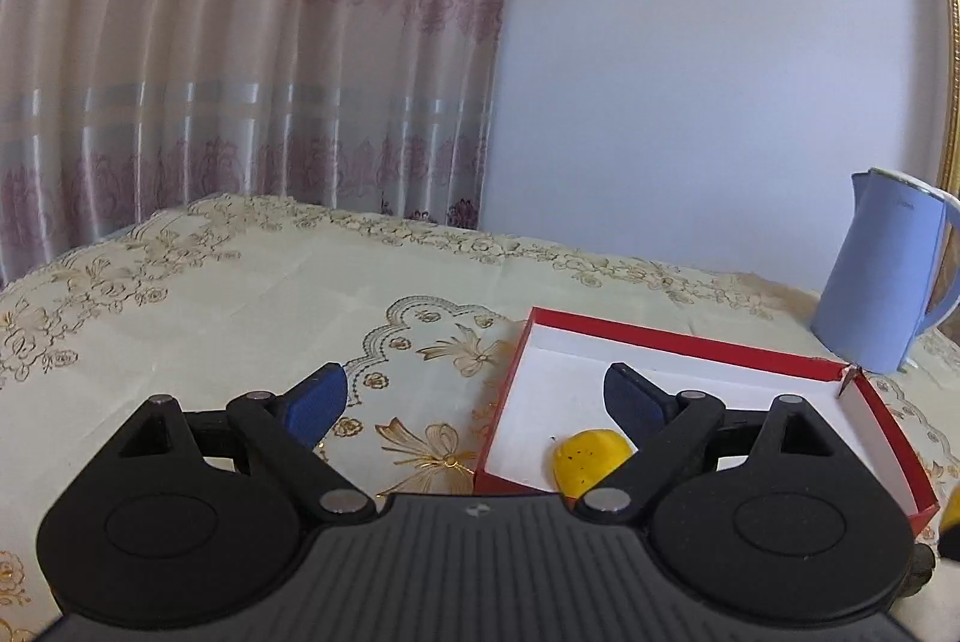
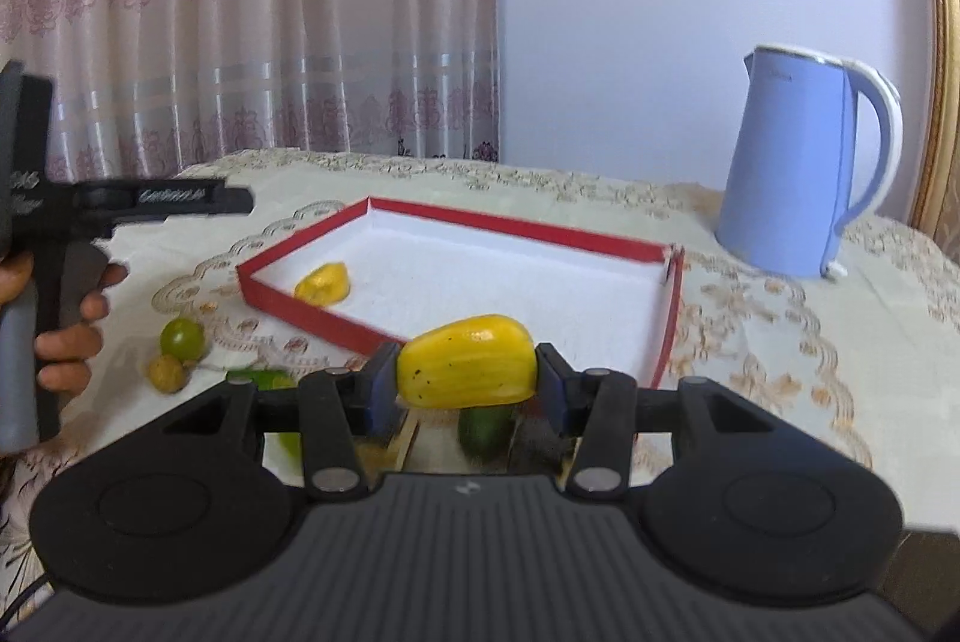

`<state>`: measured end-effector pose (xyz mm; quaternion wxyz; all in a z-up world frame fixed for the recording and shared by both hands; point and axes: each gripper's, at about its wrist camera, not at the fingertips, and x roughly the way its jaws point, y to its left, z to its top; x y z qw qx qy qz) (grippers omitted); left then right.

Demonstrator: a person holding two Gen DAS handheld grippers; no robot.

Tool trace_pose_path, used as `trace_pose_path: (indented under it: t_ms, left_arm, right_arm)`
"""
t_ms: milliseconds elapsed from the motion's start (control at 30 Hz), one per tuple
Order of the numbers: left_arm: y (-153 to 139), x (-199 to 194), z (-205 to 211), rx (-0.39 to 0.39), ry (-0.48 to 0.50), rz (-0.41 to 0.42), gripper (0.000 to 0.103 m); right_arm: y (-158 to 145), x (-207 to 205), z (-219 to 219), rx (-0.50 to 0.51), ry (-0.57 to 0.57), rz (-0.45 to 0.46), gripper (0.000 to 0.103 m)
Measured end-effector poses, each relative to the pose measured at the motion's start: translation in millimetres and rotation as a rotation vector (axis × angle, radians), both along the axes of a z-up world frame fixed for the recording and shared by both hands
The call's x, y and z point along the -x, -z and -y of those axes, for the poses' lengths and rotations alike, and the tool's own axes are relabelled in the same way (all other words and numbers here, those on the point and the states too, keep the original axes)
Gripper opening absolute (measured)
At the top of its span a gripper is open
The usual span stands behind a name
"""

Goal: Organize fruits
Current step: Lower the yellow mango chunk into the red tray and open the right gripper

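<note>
**Carrying the second yellow fruit over the near wall of the red box**

The right gripper is pinching a yellow fruit between its two blue pads, which are pressing on the fruit's left and right ends. The fruit is hanging just on the near side of the red box, at about the middle of its near wall. One yellow fruit is already lying inside, in the box's near-left corner, on the white floor.

The left gripper is standing spread wide with nothing between its pads, beside the box's left wall; a hand is holding its grip at the left edge of the right wrist view.

To do this step well, the fruit is probably best lifted clear of the near red wall before going forward, since the wall looks thin and a knock could shove the box toward the blue kettle at the far right. Setting it down on open white floor, to the right of the fruit already there, is keeping the two from bumping. The pads should be spreading only once the fruit is resting on the floor, as its rounded form may roll.

Still waiting on the tablecloth to the near left are a green round fruit and a small brownish one just beside it; more green pieces are lying under the gripper, though the view there is too blocked to count them.
</note>
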<state>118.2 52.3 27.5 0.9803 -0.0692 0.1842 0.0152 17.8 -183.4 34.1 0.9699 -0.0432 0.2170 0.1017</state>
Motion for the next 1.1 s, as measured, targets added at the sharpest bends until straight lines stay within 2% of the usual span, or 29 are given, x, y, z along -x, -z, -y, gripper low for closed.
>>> trace_pose_path:
  t_ms: [267, 433, 567, 867, 933, 967, 1000, 1100]
  left_arm:
    - [9, -3, -4, -0.002, -0.037, -0.048, 0.093]
    - [10, -2, -21, 0.060, -0.118, -0.045, 0.093]
    - [12, -6, -26, 0.092, -0.122, -0.078, 0.093]
    - [12, -6, -15, 0.031, -0.088, -0.078, 0.093]
    - [12, -6, -14, 0.021, -0.093, -0.075, 0.093]
    - [12, -6, -14, 0.019, -0.094, -0.076, 0.093]
    - [12, -6, -14, 0.022, -0.093, -0.080, 0.094]
    - [14, -8, -16, 0.039, -0.086, -0.096, 0.094]
  right_arm:
    - [-12, -60, 15, -0.003, 0.046, -0.032, 0.046]
    - [-6, -107, 29, -0.017, 0.104, -0.085, 0.046]
    - [6, -140, 37, -0.023, 0.145, -0.130, 0.046]
    - [22, -182, 41, 0.008, 0.213, -0.178, 0.046]
    - [24, -187, 44, 0.001, 0.232, -0.200, 0.052]
    - [23, -185, 46, -0.011, 0.240, -0.198, 0.066]
    - [19, -178, 47, -0.026, 0.244, -0.179, 0.072]
    - [6, -149, 47, -0.039, 0.236, -0.125, 0.072]
